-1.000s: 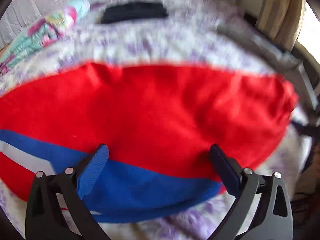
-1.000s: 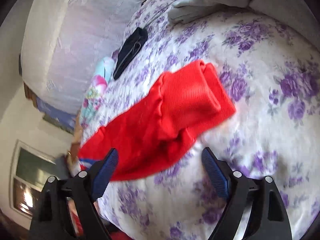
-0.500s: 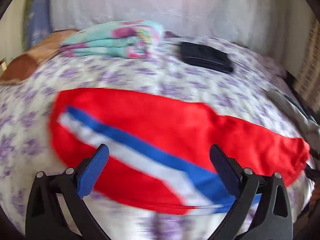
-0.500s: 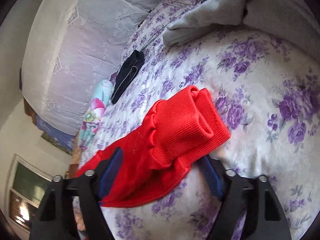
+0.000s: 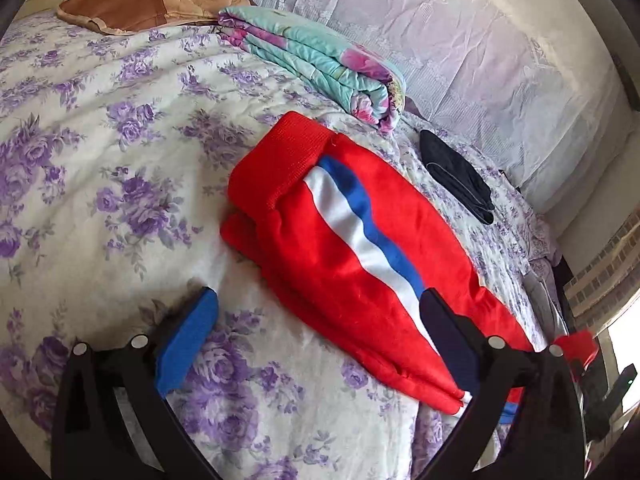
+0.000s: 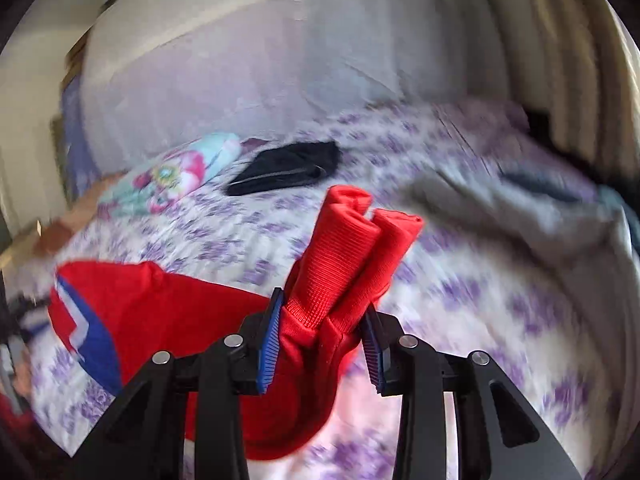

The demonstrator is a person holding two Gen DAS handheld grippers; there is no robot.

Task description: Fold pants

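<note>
Nearest me, my left gripper (image 5: 318, 338) has its jaws spread wide over the bedspread (image 5: 100, 184), one blue pad (image 5: 188, 336) above the purple-flowered fabric and the other just beside the red pants (image 5: 344, 240), gripping nothing. My right gripper (image 6: 320, 346) has its jaws pinched on the ribbed cuff end of the pants (image 6: 344, 264), which stands bunched up between the pads.

The pants lie lengthwise across the bed; the left wrist view shows the ribbed band at the far end and a white and blue stripe (image 5: 360, 232) running along the leg.

The bedspread is white with purple flowers, soft and slightly rumpled. Past the pants, a folded turquoise floral blanket (image 5: 320, 60) lies near the wall, and a dark folded garment (image 5: 456, 176) rests flat well apart from it. A brown pillow (image 5: 148, 6) sits at the far corner. The right wrist view, blurred, shows a grey cloth (image 6: 520, 216) heaped on the bed.

Beyond, pale lace fabric (image 5: 460, 40) covers the wall, and striped curtains (image 6: 560, 40) hang at the far right.
</note>
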